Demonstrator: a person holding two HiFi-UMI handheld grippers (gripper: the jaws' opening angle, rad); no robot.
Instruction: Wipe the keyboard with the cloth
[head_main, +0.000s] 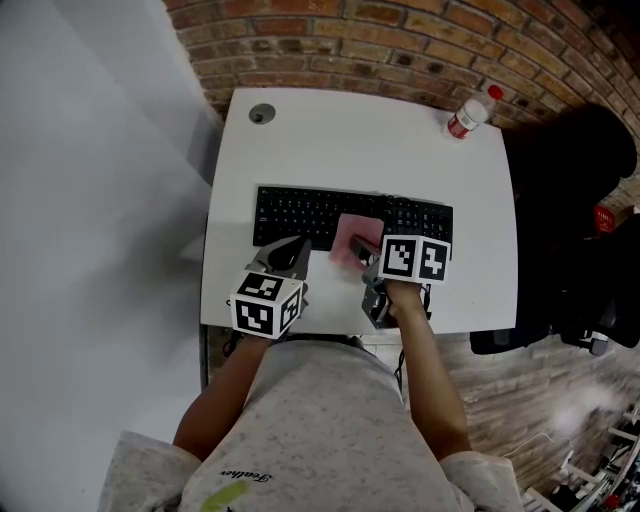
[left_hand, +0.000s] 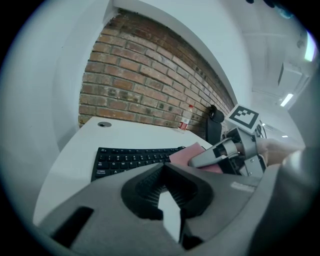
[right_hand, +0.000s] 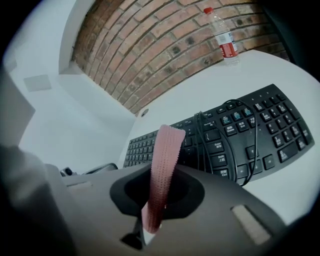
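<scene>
Wiping stage: right gripper (head_main: 366, 258) clamped on pink cloth (head_main: 356, 236), laid on keyboard (head_main: 300, 212) middle. Left gripper (head_main: 290, 256) closed, empty, beside keyboard's near edge. Risk: cloth snagging cable (right_hand: 200, 132) across keys, dragging keyboard.

Under the cloth (head_main: 358, 236) — part of the keyboard (head_main: 300, 213) hidden.

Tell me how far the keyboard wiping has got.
Done: the right claw is shut on the pink cloth. In hand: the cloth hangs over the middle keys of the keyboard; contact is unclear. Left: the wiping itself, since nothing shows any keys cleaned. The left claw is shut and empty.
</scene>
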